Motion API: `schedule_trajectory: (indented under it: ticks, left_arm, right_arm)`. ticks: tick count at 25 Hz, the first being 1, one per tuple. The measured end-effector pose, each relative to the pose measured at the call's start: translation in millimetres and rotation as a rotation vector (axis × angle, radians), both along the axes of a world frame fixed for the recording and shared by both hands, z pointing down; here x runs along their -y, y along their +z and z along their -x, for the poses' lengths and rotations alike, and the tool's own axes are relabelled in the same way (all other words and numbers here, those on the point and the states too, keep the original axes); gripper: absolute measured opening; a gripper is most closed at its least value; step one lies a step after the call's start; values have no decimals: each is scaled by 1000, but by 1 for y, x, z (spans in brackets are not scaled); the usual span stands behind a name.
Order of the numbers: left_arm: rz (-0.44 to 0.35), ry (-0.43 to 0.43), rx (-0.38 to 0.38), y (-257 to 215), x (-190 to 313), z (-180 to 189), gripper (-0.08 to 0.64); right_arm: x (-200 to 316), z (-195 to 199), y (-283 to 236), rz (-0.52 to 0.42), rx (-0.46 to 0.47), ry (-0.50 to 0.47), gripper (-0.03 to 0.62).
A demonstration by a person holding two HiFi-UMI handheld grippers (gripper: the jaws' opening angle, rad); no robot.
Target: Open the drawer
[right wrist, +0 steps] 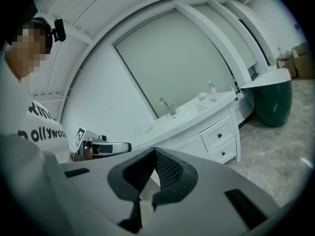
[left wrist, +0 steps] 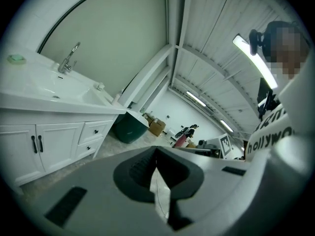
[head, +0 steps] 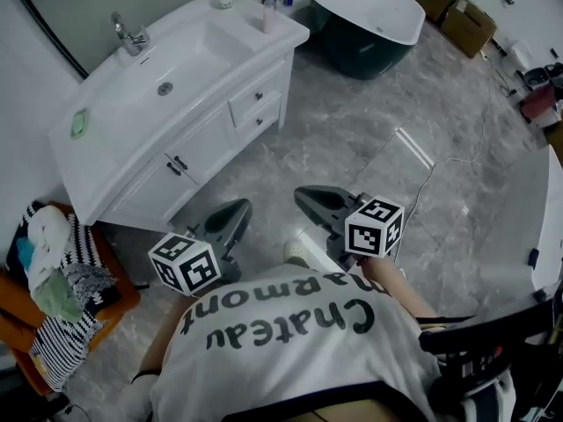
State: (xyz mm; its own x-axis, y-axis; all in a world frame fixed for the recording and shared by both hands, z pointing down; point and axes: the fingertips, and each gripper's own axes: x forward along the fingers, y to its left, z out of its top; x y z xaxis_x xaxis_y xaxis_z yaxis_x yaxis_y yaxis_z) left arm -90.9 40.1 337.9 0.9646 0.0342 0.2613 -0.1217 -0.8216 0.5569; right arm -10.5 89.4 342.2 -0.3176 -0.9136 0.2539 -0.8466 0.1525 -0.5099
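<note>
- Grey marbled floor point(head: 378, 148); a white vanity counter point(head: 283, 35) stood against the wall, with a faucet point(head: 127, 35) at its basin and a dark green tub point(head: 365, 25) beyond its right end.
- Upper drawer point(head: 257, 98) and lower drawer point(head: 262, 118) sat stacked at the counter's right end, both flush and shut, knobs untouched.
- Left tongs point(head: 237, 211): tips together, nothing between them; held above the floor, well apart from the drawers.
- Right tongs point(head: 308, 197): fully closed, empty; beside the left pair, pointed toward the vanity.
- A chair heaped with clothes point(head: 53, 280) stood at the counter's left.
</note>
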Motion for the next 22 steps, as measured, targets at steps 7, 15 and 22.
schedule_trajectory:
  ticks: [7, 15, 22]
  left_arm:
    - [9, -81, 23, 3, 26, -28, 9]
    - [13, -158, 36, 7, 49, -58, 9]
    - [12, -182, 31, 8, 63, -94, 9]
  right_arm:
    - [27, -38, 4, 13, -1, -60, 3]
    - [56, -70, 8, 25, 3, -134, 3]
    - [70, -97, 13, 31, 3, -182, 3]
